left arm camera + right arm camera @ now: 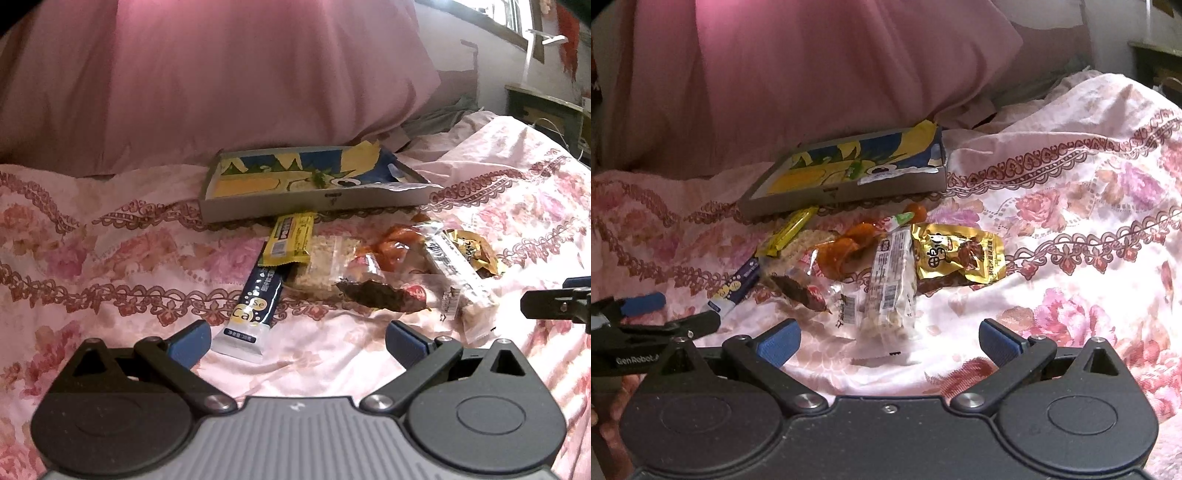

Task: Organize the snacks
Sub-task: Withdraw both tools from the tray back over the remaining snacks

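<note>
Nothing is boxed yet: both claws, left (297,341) and right (890,341), hover spread and empty; next, pinch the dark-blue stick sachet (255,299) for the shallow grey cardboard box (314,203).

Pink pillow (207,74) behind — floral bedsheet (110,258) spread below; window (513,18) far right.

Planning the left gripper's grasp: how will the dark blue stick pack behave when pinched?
The stick pack looks thin and flat, so probably light and bendy. Its glossy film may slip. The yellow bar overlaps its far end and might drag along.
</note>
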The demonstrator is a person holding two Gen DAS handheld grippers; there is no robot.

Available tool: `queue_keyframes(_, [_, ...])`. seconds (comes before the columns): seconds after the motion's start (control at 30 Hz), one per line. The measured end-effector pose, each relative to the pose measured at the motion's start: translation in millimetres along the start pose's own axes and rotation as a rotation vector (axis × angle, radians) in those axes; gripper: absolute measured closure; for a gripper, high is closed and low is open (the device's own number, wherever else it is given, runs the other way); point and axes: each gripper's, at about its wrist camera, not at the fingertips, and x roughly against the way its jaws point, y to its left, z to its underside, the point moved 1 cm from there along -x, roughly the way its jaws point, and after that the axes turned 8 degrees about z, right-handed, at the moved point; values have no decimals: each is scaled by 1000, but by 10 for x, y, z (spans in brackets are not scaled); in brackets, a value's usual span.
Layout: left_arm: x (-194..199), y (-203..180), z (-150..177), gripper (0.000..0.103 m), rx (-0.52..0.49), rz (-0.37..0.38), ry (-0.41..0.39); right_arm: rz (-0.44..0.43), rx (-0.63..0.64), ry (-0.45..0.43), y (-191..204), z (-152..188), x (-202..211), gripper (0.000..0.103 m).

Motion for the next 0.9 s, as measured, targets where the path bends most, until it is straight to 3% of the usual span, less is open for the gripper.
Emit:
queue_keyframes(0.53, [-59, -53, -32, 1, -14, -4, -13, -42, -34, 48, 18, -164, -264, 1])
queue_keyframes(0.9, [-179, -27, -67, 1, 11, -28, -4, 13, 108, 17, 54, -402, -752, 1])
